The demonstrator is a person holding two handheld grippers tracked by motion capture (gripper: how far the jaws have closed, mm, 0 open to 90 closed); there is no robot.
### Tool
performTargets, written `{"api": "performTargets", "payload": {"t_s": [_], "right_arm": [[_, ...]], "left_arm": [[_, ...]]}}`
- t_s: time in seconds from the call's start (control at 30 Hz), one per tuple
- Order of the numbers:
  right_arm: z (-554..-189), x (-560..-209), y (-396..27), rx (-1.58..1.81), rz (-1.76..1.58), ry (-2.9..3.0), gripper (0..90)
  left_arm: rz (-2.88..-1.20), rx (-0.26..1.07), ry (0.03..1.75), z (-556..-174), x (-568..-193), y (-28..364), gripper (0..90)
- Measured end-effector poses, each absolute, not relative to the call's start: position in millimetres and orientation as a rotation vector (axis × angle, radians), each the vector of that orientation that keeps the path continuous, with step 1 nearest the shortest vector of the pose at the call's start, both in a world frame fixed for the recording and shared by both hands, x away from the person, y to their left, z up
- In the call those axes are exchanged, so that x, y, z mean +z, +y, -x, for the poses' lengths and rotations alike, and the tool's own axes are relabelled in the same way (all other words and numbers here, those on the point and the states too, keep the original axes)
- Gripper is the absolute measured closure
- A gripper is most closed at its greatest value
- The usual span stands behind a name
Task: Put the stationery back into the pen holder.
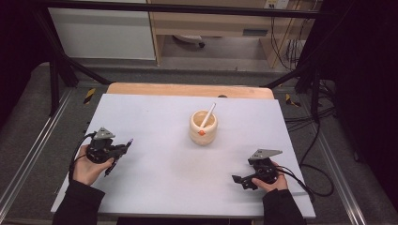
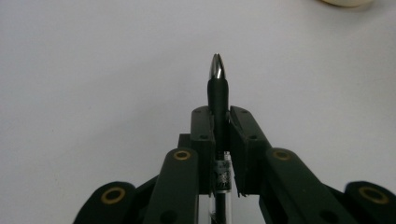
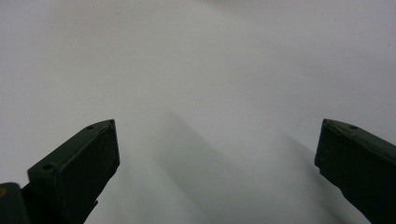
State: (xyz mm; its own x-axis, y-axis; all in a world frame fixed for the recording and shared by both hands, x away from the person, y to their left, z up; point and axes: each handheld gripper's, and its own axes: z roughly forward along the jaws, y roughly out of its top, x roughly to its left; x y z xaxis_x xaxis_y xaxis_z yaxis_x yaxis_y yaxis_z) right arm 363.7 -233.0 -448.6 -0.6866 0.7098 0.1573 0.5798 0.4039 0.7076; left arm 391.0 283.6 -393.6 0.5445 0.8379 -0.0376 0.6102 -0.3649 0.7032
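Left gripper clenches a black pen between its fingers – tip forward, above the desk. Right gripper fingers spread wide – nothing between them.

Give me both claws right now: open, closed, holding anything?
Left claw: closed on a black pen.
Right claw: open, holding nothing, over the white table.

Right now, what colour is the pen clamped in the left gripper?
Black, with a shiny silver tip: the pen shows best in the left gripper view.

White-topped table, 1 cream cup standing near its middle
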Motion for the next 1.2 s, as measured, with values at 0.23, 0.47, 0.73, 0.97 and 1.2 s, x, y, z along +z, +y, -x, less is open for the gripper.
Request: {"api": "performTargets", "payload": {"t_s": [0.23, 0.47, 0.73, 0.97, 1.2], "right_arm": [[-364, -449, -233, 1.148, -1.154, 2.486, 0.7], [-364, -448, -234, 1.148, -1.151, 2.479, 0.7], [-364, -448, -234, 1.145, -1.153, 2.477, 0.7], [-364, -448, -234, 1.146, -1.154, 2.476, 0.7], [-364, -447, -234, 1.145, -1.153, 2.476, 0.7]], "left_arm": [[-2.080, 0.422, 1.112, -386, -384, 275, 79.7], [-2.077, 0.435, 1.071, -385, -378, 264, 79.7], [-2.050, 0.453, 1.031, -386, -367, 252, 79.7], [-2.018, 0.463, 0.987, -390, -353, 235, 79.7], [-1.997, 0.457, 0.955, -399, -348, 214, 79.7]]}}
